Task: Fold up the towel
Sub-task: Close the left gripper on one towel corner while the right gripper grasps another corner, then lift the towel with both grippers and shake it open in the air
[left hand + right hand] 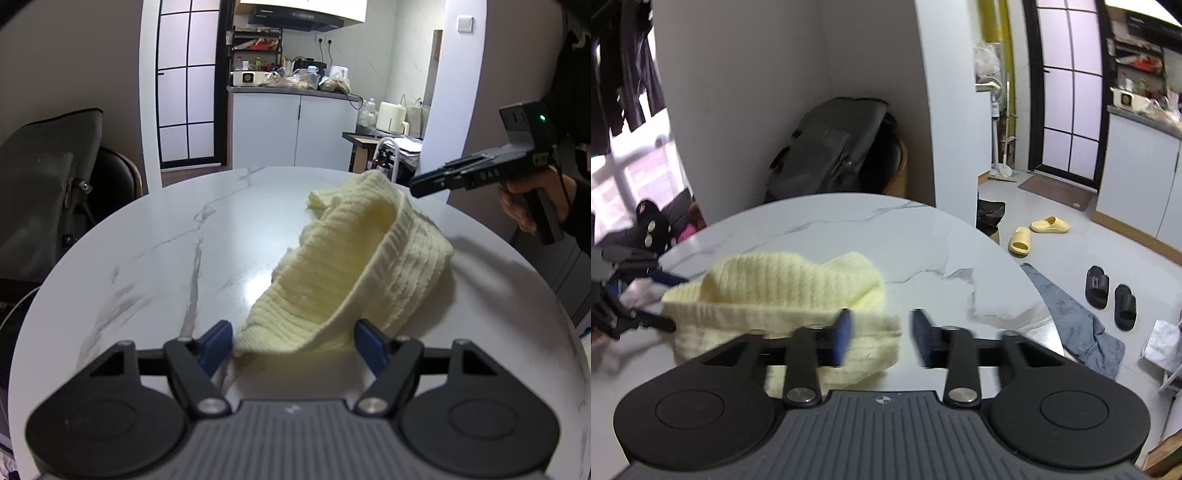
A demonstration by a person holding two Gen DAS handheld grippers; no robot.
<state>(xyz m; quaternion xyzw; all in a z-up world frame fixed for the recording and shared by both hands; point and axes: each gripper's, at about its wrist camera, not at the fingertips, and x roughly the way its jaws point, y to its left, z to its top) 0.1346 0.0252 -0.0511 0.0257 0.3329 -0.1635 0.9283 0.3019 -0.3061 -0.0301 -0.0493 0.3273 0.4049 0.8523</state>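
A pale yellow ribbed towel [354, 258] lies crumpled on the round white marble table [166, 240], with its far end humped up. My left gripper [293, 347] is open at the towel's near corner, and the hem runs across the gap between its blue pads. In the right wrist view the towel [783, 288] lies across the table [923, 236], and the left gripper [674, 301] straddles its far end. My right gripper [882, 332] is open; the towel's edge reaches past its left pad into the gap, and the right pad is bare. From the left wrist view the right gripper [415, 188] hovers by the raised end.
A grey bag [40, 192] rests on a chair beside the table, seen also as the bag [831, 147]. A hand [517, 206] holds the right gripper's handle. Yellow slippers [1038, 232], black slippers [1112, 295] and a grey cloth [1071, 317] lie on the floor.
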